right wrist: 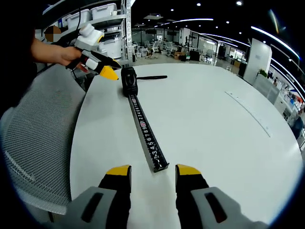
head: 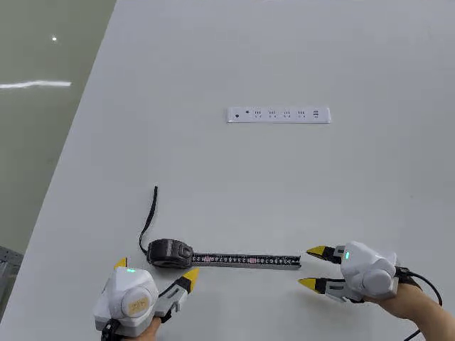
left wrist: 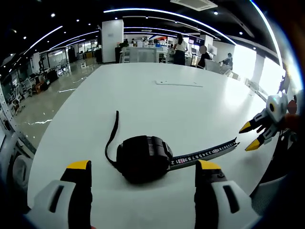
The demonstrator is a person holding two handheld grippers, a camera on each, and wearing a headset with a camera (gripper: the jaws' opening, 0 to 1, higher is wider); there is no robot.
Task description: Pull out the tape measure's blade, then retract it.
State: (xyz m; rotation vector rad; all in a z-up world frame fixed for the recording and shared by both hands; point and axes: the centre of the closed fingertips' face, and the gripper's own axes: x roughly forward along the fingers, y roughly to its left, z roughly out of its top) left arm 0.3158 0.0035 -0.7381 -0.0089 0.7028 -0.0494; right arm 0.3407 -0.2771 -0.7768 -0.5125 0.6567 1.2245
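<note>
A black tape measure case (head: 169,252) lies on the white table (head: 284,185), its wrist strap (head: 148,217) trailing away. Its blade (head: 249,260) is pulled out flat to the right, ending in a hook (head: 297,263). My left gripper (head: 156,270) is open just short of the case (left wrist: 143,157), one yellow tip to each side, touching nothing. My right gripper (head: 311,267) is open too, with the hook (right wrist: 160,167) lying just ahead of its jaws and not held. In the right gripper view the blade (right wrist: 144,131) runs away to the case (right wrist: 128,78).
A white power strip (head: 279,115) lies further back on the table. The table's left edge (head: 64,163) drops to a glossy floor. A grey mesh chair back (right wrist: 33,143) stands beside the near edge. People stand far off behind the table.
</note>
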